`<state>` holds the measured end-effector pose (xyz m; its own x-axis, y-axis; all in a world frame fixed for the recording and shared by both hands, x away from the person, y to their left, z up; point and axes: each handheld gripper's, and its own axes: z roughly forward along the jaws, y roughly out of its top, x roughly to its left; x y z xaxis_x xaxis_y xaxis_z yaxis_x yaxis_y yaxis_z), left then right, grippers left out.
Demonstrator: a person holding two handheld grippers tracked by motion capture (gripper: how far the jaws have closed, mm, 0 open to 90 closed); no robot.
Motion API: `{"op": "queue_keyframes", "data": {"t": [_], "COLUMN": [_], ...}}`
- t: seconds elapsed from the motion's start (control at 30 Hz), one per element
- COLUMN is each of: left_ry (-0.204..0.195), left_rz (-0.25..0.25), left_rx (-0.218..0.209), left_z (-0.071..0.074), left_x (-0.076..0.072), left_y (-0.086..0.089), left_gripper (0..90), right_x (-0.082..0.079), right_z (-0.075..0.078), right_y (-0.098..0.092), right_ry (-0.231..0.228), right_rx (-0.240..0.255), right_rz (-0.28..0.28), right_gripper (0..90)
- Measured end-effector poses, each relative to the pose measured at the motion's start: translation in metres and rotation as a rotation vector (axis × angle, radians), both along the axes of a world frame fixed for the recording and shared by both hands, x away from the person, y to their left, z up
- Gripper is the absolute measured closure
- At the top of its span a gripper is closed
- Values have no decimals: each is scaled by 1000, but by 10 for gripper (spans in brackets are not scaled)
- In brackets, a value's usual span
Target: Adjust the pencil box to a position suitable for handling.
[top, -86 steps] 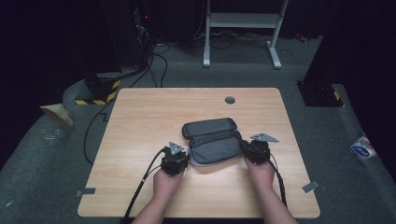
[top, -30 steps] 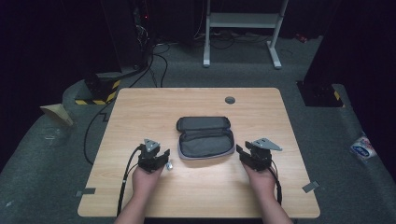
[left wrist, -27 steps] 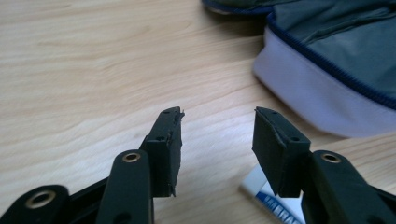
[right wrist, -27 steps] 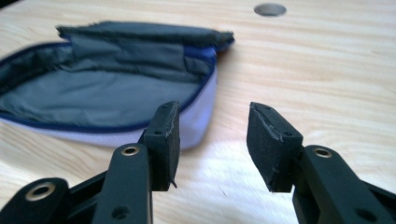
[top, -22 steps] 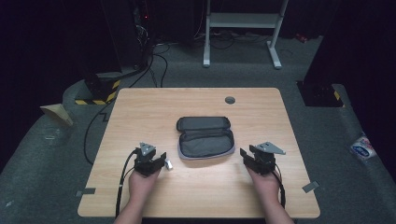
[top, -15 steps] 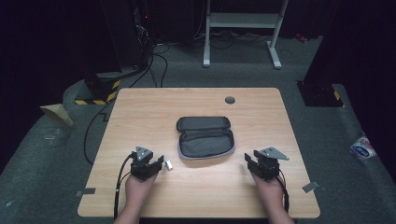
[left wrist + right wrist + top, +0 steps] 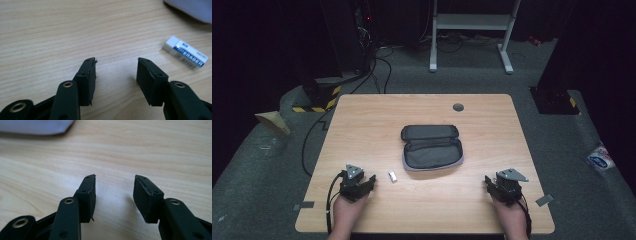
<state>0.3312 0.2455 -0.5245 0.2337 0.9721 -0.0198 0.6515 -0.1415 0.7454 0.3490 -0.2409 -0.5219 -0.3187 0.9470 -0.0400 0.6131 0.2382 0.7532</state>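
Left gripper (image 7: 367, 181) sat at the table's (image 7: 362, 120) near-left, jaws apart, empty. Eraser (image 7: 392, 176) lay just right of it, long axis running near-far, nearest our left hand. Pouch (image 7: 432, 156) mid-table. Right gripper (image 7: 492, 183) near-right, jaws just opened wider, empty.

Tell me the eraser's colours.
The eraser is white with a blue-and-white striped sleeve, clearest in the left gripper view.

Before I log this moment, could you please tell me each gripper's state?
Left gripper: open, holding nothing.
Right gripper: open, holding nothing.
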Motion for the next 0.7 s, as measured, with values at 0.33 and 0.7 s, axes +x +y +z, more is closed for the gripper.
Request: {"op": "queue_keyframes", "data": {"t": [0.33,0.7], "left_ry": [-13,-14], "left_rz": [-13,-36], "left_rx": [24,16], "left_z": [-3,1], "left_x": [-4,-9], "left_y": [-2,-9], "left_gripper": [391,419], "right_x": [5,6], "right_z": [-1,-1], "right_y": [-4,-3], "right_ry": [32,30], "right_rx": [13,14], "right_rz": [-14,-23], "right_gripper": [415,402]}}
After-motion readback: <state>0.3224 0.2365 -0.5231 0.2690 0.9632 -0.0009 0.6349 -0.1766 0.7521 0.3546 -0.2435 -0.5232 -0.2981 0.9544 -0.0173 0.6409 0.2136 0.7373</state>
